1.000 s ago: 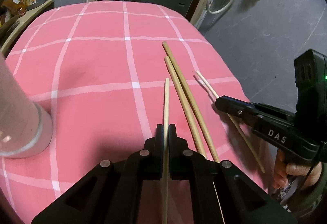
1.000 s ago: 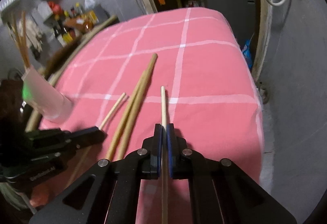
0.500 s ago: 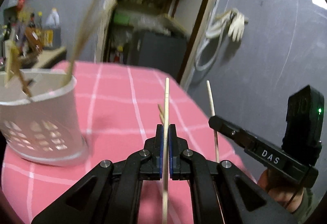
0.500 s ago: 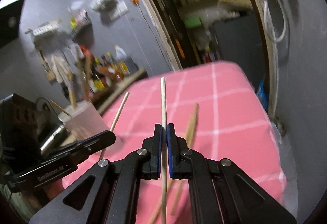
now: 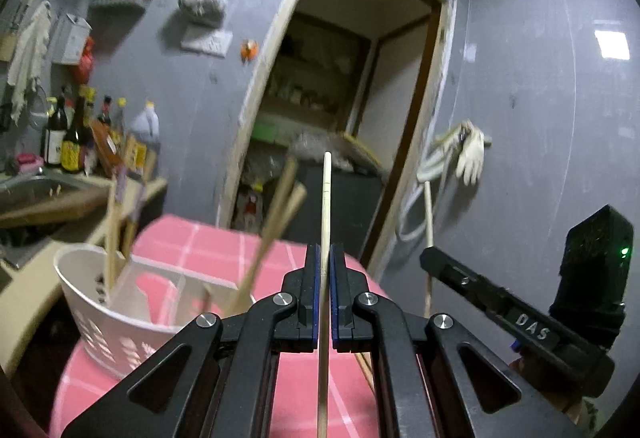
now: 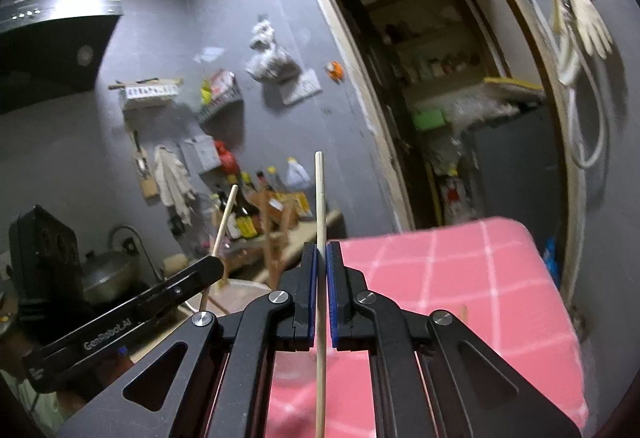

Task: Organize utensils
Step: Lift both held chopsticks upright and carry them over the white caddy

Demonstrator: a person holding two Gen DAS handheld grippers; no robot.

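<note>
Upright, tips skyward: 1 chopstick (image 5: 325, 214) pinched in left gripper (image 5: 325, 278), another chopstick (image 6: 319, 198) in right gripper (image 6: 319, 270).

Two grippers, left gripper (image 5: 325, 266) and right gripper (image 6: 321, 262), each grip one chopstick (image 5: 326, 198) (image 6: 319, 190); one white utensil holder (image 5: 108, 314) contains several utensils, count indeterminate.

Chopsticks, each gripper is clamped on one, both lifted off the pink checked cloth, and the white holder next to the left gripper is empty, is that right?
Not quite: the white holder already has utensils standing in it, as the left wrist view shows. The rest holds: the left gripper and right gripper each clamp one chopstick above the pink checked cloth.
</note>
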